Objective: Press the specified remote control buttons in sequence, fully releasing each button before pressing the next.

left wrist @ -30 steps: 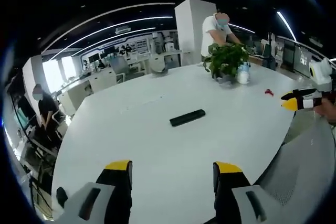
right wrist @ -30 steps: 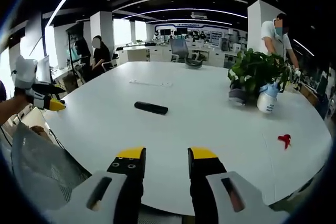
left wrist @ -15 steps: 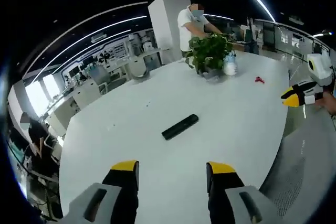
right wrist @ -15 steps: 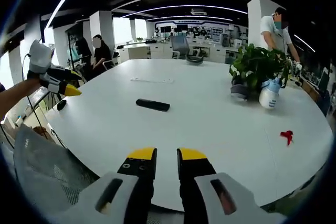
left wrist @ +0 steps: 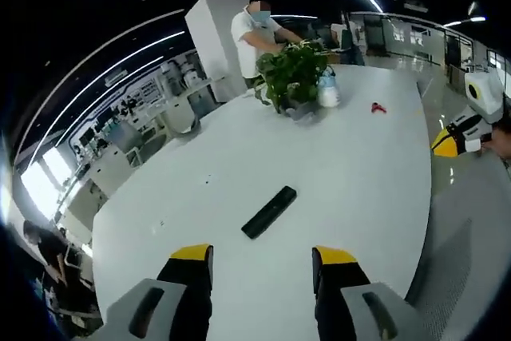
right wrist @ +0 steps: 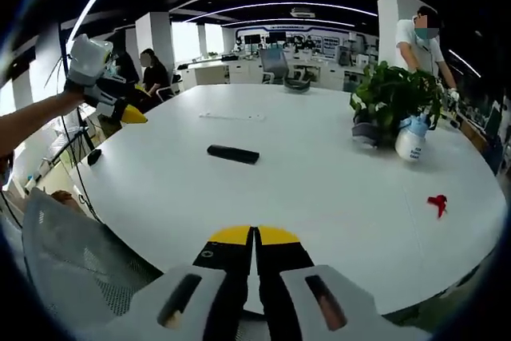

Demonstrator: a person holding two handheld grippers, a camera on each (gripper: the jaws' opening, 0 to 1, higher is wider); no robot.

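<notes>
A black remote control [left wrist: 269,212] [right wrist: 233,153] lies flat on the white table [left wrist: 359,165] [right wrist: 319,189]. My left gripper [left wrist: 262,255] hovers over the near table edge, short of the remote, its yellow-tipped jaws wide apart and empty. In the right gripper view the same gripper [right wrist: 132,115] hangs at the left above the table edge. My right gripper [right wrist: 254,235] is at the near edge, jaws pressed together with nothing between them. It also appears at the right rim of the left gripper view as a yellow-tipped gripper [left wrist: 445,144], held by a hand.
A potted plant [right wrist: 391,100] and a white spray bottle [right wrist: 411,144] stand at the far right of the table, with a small red object [right wrist: 436,204] nearer. A mesh chair back [right wrist: 72,261] is close by. A person [right wrist: 421,37] stands behind the plant; others sit at distant desks.
My right gripper's jaws have closed from partly apart to touching. The left gripper has moved up and closer over the table edge, jaws still apart. The remote has stayed put.
</notes>
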